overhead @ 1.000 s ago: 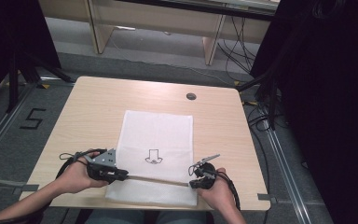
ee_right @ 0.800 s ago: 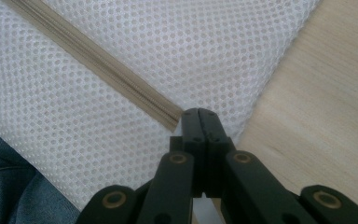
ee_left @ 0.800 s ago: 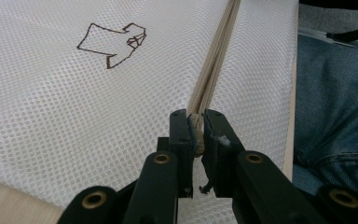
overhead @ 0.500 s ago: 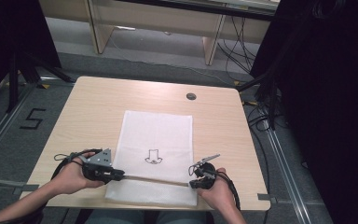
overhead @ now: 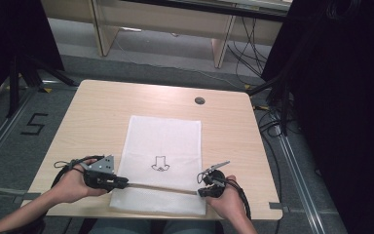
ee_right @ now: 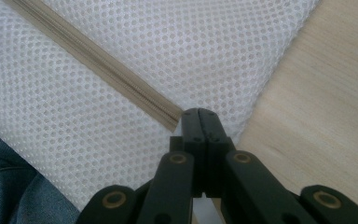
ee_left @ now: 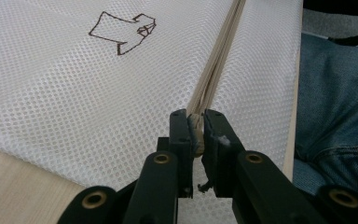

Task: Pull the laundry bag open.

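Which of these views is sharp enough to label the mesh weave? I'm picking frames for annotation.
Left gripper view: mesh bag holes crisp near the jaws, softer toward the drawn mark. Right gripper view: evenly lit, weave sharp beside the zipper, no glare. High view: soft and coarse, bag reads as plain white, dark surroundings.

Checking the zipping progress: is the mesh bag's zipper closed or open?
Closed: zipper runs as one joined tan strip between the left gripper and right gripper.

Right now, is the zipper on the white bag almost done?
The mesh bag lies flat on the table. The left gripper pinches the zipper at one end; the right gripper clamps the bag's other edge. The pull along the zipper looks yet to be done.
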Demonstrator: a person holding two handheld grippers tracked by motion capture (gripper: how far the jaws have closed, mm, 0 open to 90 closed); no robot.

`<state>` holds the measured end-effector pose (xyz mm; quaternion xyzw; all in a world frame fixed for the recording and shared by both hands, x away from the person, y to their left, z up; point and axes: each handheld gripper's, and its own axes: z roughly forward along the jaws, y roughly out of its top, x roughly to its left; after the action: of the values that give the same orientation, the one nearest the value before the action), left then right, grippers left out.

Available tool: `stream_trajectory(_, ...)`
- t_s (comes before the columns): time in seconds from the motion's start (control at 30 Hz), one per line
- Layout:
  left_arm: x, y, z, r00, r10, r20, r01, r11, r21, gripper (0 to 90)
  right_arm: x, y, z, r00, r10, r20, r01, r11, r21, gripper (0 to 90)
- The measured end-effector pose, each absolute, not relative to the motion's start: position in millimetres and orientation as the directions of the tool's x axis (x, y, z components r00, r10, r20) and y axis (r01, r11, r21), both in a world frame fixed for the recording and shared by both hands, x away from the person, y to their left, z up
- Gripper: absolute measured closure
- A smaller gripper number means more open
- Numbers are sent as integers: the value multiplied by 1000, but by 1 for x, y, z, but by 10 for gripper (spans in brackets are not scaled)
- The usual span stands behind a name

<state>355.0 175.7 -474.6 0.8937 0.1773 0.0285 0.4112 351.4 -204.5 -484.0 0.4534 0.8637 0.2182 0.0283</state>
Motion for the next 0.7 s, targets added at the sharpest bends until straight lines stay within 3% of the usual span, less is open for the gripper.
stream_trajectory(0.7, 355, 204, -479, 913, 404, -61, 322, -620, 716, 820, 350, -203, -483, -567, 810, 151, 788, 481, 384, 900)
